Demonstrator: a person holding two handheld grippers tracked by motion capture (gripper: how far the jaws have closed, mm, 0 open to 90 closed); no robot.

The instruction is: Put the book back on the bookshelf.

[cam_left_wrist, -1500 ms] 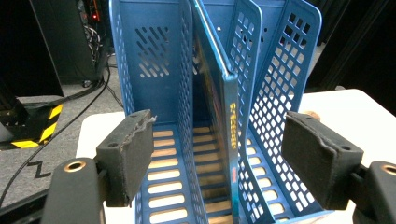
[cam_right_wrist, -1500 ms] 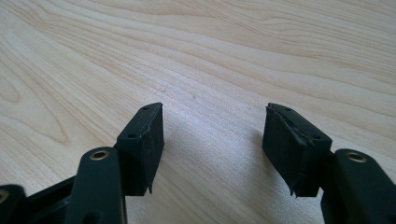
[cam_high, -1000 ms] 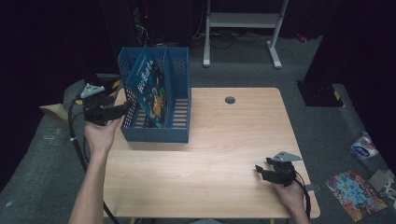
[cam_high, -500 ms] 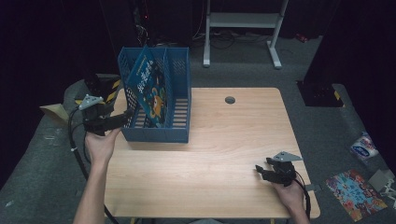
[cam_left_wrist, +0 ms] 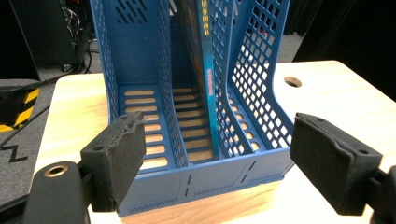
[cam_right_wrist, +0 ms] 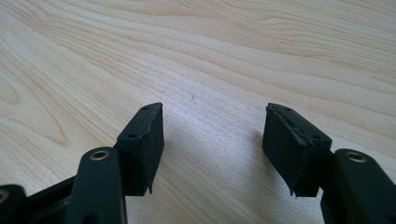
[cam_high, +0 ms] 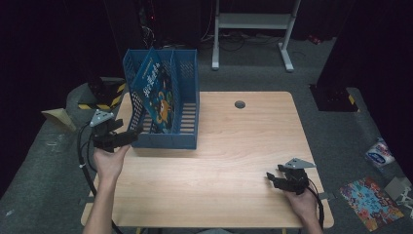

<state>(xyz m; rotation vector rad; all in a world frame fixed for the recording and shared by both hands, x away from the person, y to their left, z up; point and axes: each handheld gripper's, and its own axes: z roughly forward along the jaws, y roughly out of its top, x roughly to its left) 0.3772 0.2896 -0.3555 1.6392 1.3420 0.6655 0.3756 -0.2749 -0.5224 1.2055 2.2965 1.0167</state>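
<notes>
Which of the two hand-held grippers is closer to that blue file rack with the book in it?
The left. The left gripper sits right at the near-left corner of the blue file rack, jaws open toward it. The right gripper rests far off, by the table's near-right corner.

- Round cable hole [cam_high: 239, 104] in the bench [cam_high: 234, 161], well beyond the right tongs and off to the right of the left tongs.
- White metal stand [cam_high: 253, 22] on the floor, far beyond both tongs.
- Black-and-yellow striped block [cam_high: 104, 92] just beyond the left tongs.
- Colourful picture book [cam_high: 368, 202] on the floor, right of the right tongs.
- White packet [cam_high: 379, 152] near it.
</notes>
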